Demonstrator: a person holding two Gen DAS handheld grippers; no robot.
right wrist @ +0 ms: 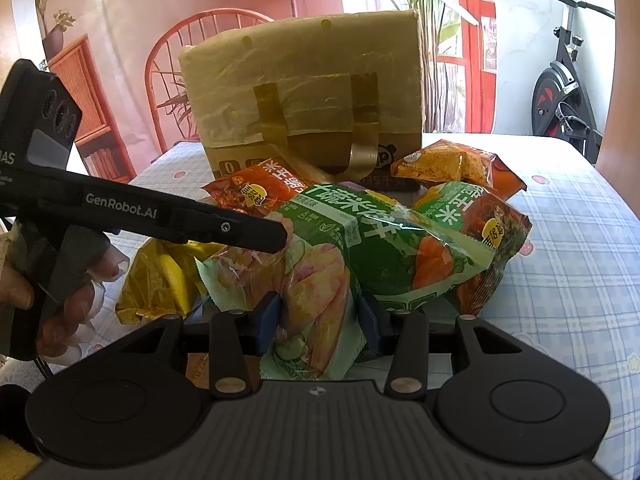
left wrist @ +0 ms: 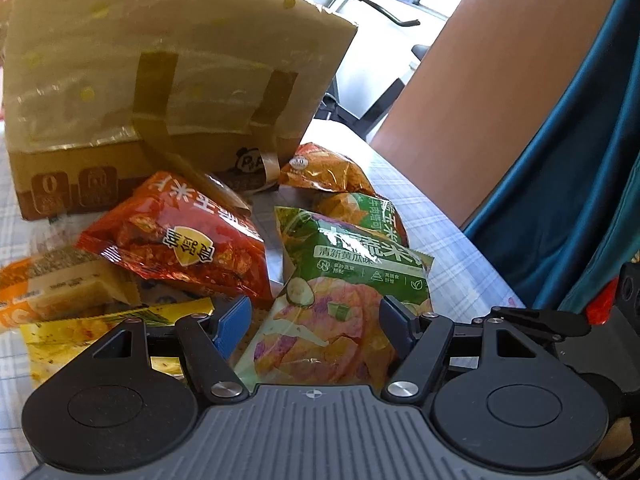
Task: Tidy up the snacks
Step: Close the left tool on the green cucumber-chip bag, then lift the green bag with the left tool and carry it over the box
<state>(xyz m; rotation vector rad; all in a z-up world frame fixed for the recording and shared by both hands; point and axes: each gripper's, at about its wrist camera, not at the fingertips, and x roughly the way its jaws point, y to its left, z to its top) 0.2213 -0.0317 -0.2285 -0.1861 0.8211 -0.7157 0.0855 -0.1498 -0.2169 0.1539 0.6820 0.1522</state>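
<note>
Left wrist view: we look down along the fingers, close over the green snack packet [left wrist: 352, 280].
Right wrist view: same tilt, equally close.
Shared: that packet, the tan bag [right wrist: 304, 92].

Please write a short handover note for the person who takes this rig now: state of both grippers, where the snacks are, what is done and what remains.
Right gripper: shut on the green cucumber rice-cracker bag, gripping its near end.
Left gripper: open, fingers either side of that bag's other end, not pressing it.
Snacks: red bag, orange bag, a green-and-orange bag and yellow packets lie loose on the checked tablecloth, in front of the tan tote bag.
Done: no snack appears sorted yet.
Left: place the held bag, then all the others. Whether the tote is open cannot be seen.
</note>
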